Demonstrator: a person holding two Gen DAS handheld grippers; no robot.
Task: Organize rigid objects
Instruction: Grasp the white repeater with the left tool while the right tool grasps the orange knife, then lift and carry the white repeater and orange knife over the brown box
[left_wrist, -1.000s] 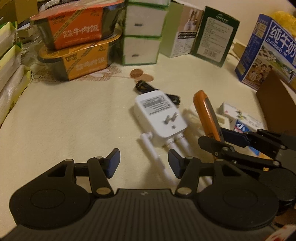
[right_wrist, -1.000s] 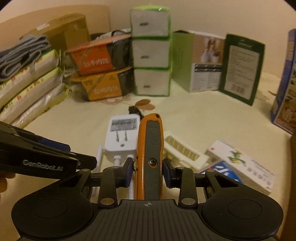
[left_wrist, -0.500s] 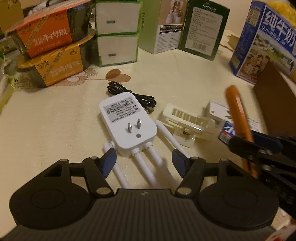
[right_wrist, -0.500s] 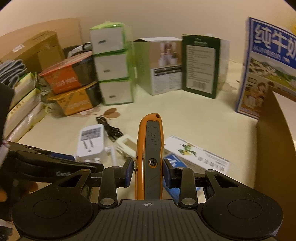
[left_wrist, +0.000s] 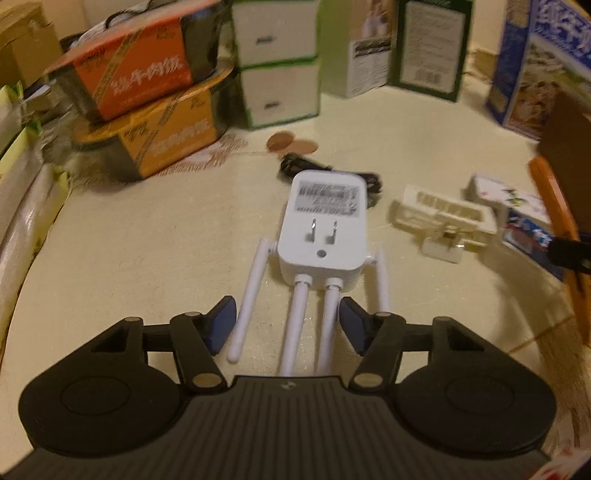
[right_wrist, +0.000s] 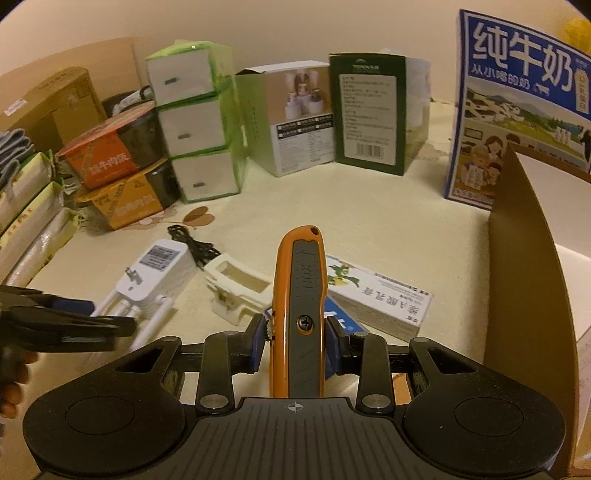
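Knife (right_wrist: 298, 314) beside brown box (right_wrist: 532, 295)

A cream tablecloth (right_wrist: 388, 206) with a brown leaf motif covers the table; a plain pale wall (right_wrist: 295, 33) rises behind, under warm dim light.

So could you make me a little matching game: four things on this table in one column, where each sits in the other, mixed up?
Things:
1. knife
2. plug-in box with antennas
3. black cable
4. blue milk carton

Places:
A. upright at the far right
B. coiled behind the plug-in box
C. clamped in the right gripper
D. lying flat before the open left gripper

Pairs: 1-C, 2-D, 3-B, 4-A
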